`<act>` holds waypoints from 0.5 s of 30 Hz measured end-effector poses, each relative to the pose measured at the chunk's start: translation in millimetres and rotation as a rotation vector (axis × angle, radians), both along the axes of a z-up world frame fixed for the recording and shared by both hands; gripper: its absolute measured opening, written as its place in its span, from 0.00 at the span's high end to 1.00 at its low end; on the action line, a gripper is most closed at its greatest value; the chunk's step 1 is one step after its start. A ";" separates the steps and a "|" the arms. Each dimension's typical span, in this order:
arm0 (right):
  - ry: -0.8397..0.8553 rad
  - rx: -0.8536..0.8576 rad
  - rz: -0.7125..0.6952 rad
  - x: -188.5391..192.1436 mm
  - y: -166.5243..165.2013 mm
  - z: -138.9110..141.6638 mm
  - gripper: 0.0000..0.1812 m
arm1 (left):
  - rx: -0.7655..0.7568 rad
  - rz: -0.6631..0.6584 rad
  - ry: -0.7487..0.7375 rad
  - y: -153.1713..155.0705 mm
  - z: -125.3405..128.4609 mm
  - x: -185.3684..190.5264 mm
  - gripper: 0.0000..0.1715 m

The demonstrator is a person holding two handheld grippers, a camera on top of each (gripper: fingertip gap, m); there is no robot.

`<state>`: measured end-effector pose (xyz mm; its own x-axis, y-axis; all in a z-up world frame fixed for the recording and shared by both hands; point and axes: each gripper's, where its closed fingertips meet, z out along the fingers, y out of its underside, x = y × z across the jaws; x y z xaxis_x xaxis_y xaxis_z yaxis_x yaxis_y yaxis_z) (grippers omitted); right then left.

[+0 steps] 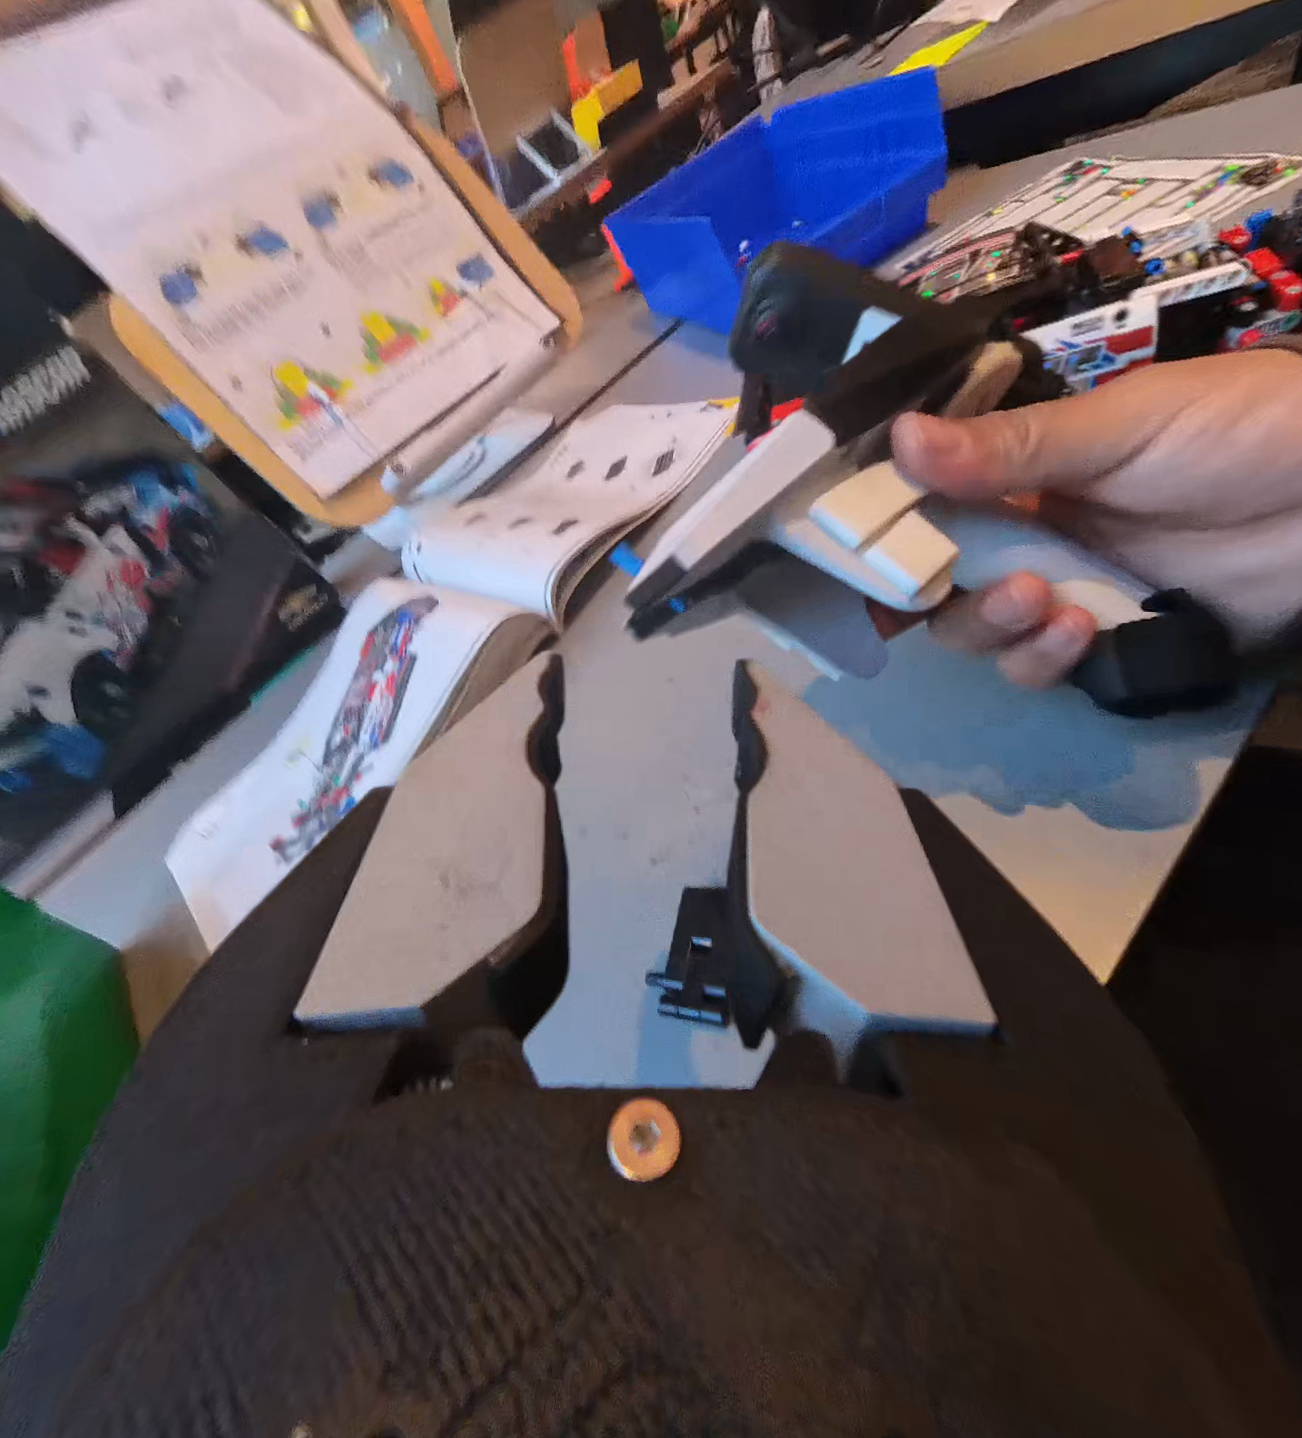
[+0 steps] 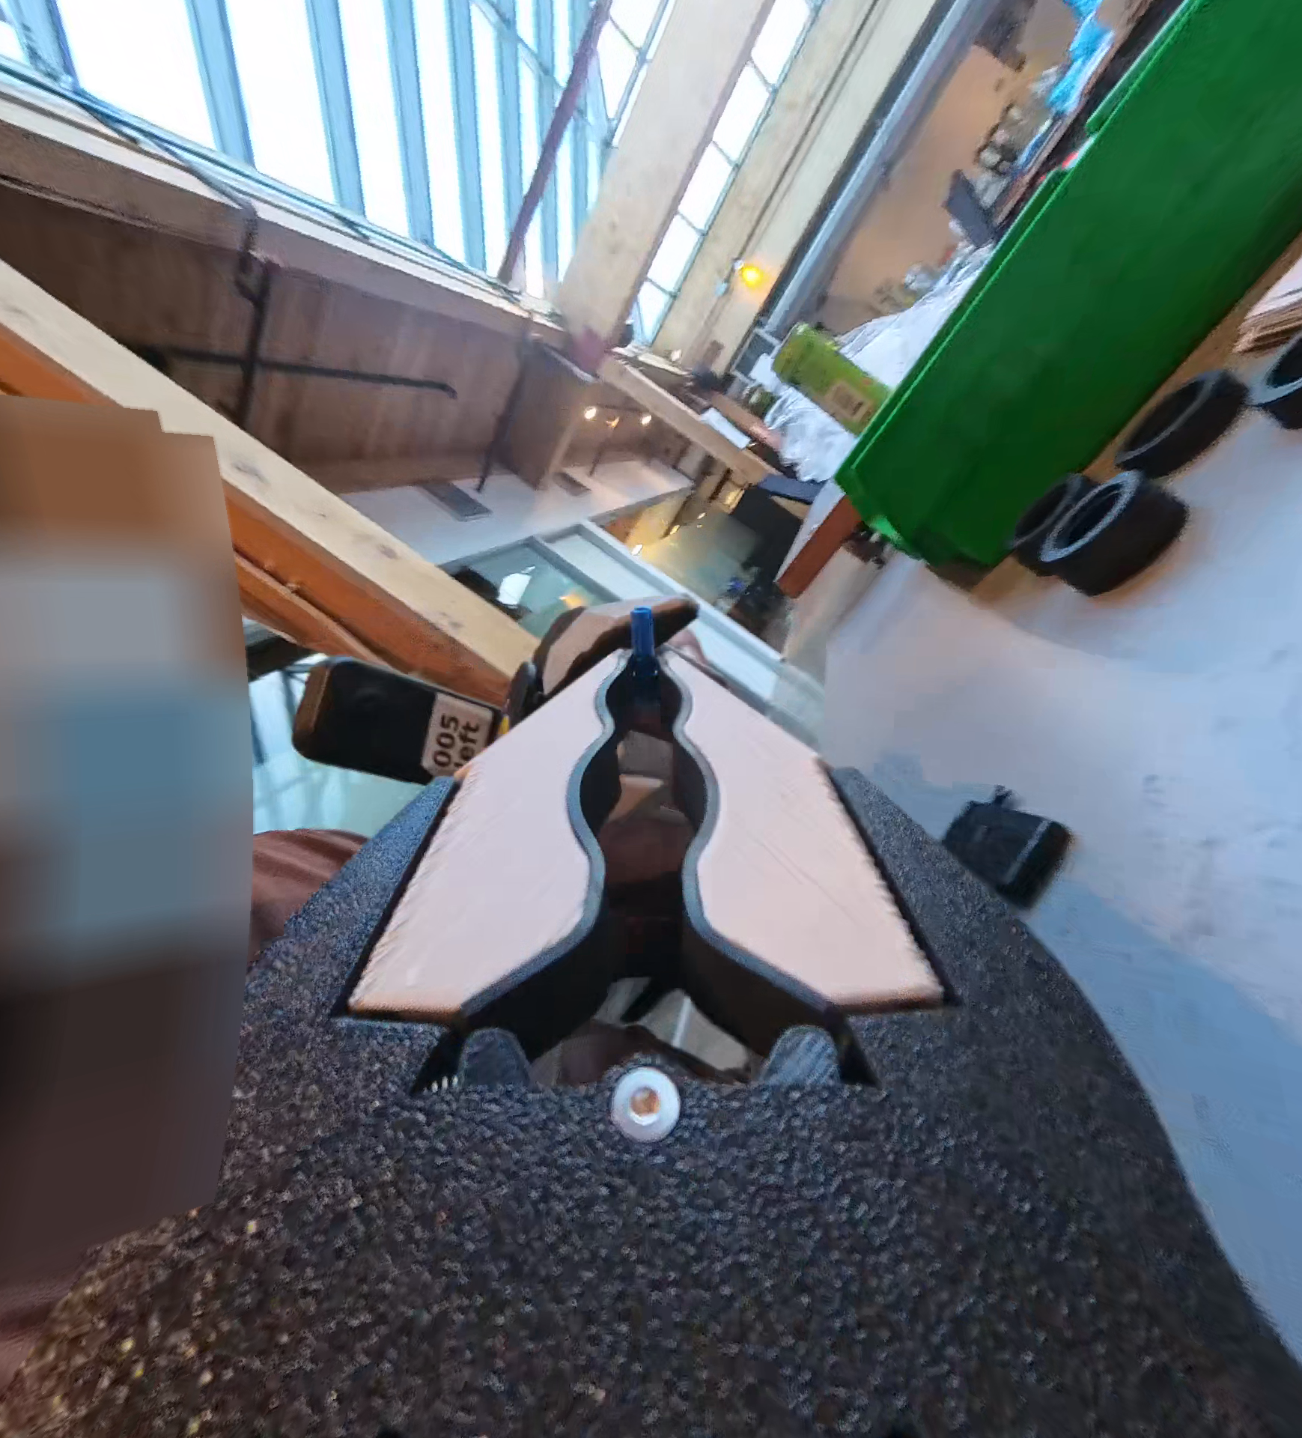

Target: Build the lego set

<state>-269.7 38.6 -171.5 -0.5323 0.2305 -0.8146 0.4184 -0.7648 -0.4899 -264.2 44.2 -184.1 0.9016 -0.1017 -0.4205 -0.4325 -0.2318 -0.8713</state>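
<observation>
A small blue pin is pinched at the tips of the right gripper, raised off the table. The left gripper is spread apart, empty, above a black piece. The half-built model lies far right, by loose tyres; much appears unbuilt.

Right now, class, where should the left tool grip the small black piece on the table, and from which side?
Grip the black piece across its two long sides, coming from above. It lies flat on the table, lengthwise between the two fingers of the open left tool but nearer the right one, so probably shift right first. The right tool holds a blue pin.
</observation>
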 end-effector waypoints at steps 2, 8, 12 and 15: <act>0.003 -0.016 0.049 1.6 -9.3 2.7 0.97 | 0.016 -0.054 0.080 3.4 0.9 12.0 0.75; -0.018 0.000 0.174 8.3 -25.5 0.2 0.98 | 0.050 -0.133 0.346 -3.1 6.6 14.1 0.76; -0.030 0.072 0.219 10.8 -34.2 -4.8 0.98 | 0.015 -0.221 0.381 -10.5 -0.3 17.8 0.81; -0.040 0.130 0.227 10.9 -39.6 -8.8 0.97 | -0.010 -0.233 0.333 -11.6 -1.7 16.2 0.87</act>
